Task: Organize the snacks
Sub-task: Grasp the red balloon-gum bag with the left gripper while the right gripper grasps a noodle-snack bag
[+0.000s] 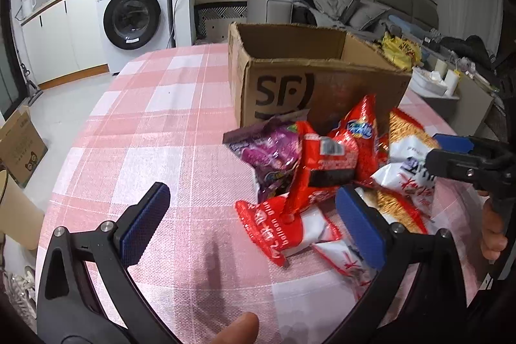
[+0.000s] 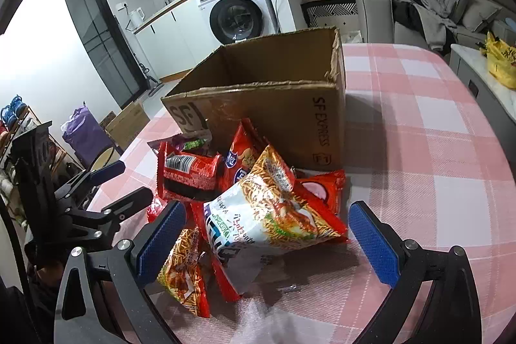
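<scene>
Left tongs (image 1: pixel 254 221): spread wide, holding nothing | Right tongs (image 2: pixel 267 237): spread wide, holding nothing | Snack packets (image 2: pixel 258 208): piled on pink checked surface (image 2: pixel 435 150), against front of open cardboard box (image 2: pixel 274 105)

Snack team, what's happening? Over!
Both tongs, left and right, open, empty. Snacks piled against box. Nothing blocking.
</scene>
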Tool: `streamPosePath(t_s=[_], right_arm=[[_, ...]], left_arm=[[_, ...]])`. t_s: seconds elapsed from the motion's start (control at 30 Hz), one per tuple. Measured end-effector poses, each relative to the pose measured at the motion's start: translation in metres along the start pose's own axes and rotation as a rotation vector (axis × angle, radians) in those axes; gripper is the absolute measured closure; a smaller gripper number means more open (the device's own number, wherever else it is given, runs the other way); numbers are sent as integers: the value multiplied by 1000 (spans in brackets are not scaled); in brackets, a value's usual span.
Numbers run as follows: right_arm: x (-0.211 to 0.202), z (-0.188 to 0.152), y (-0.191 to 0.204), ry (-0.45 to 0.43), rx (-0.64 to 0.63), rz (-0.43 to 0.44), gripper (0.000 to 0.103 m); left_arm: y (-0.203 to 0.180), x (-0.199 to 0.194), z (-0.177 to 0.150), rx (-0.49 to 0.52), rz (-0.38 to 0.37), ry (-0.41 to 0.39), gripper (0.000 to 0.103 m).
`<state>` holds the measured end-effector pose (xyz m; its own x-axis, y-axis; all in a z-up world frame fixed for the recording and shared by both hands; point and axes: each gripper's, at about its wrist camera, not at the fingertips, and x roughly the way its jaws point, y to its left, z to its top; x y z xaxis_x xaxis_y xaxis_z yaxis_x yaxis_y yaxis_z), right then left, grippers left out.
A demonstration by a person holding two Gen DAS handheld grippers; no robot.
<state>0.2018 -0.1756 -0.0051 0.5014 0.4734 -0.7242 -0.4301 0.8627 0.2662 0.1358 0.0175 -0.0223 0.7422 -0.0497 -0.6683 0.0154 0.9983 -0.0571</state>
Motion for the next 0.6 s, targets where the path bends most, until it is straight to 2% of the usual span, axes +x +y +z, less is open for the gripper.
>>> streamPosePath(t_s=[0.17, 0.3, 0.37, 0.47, 0.6], right_arm=[[7, -1, -6, 12, 36, 20, 0], [14, -3, -10, 36, 46, -16, 0], [16, -4, -12, 40, 63, 4, 1], [16, -5, -11, 27, 66, 50, 8], [17, -6, -6, 29, 46, 87, 13]], left_arm=[[8, 12, 0, -17, 5, 33, 1], [10, 21, -2, -17, 7, 60, 1], [11, 24, -2, -19, 1, 66, 1], [12, 26, -3, -15, -2, 68, 1], [12, 31, -4, -18, -16, 80, 1]])
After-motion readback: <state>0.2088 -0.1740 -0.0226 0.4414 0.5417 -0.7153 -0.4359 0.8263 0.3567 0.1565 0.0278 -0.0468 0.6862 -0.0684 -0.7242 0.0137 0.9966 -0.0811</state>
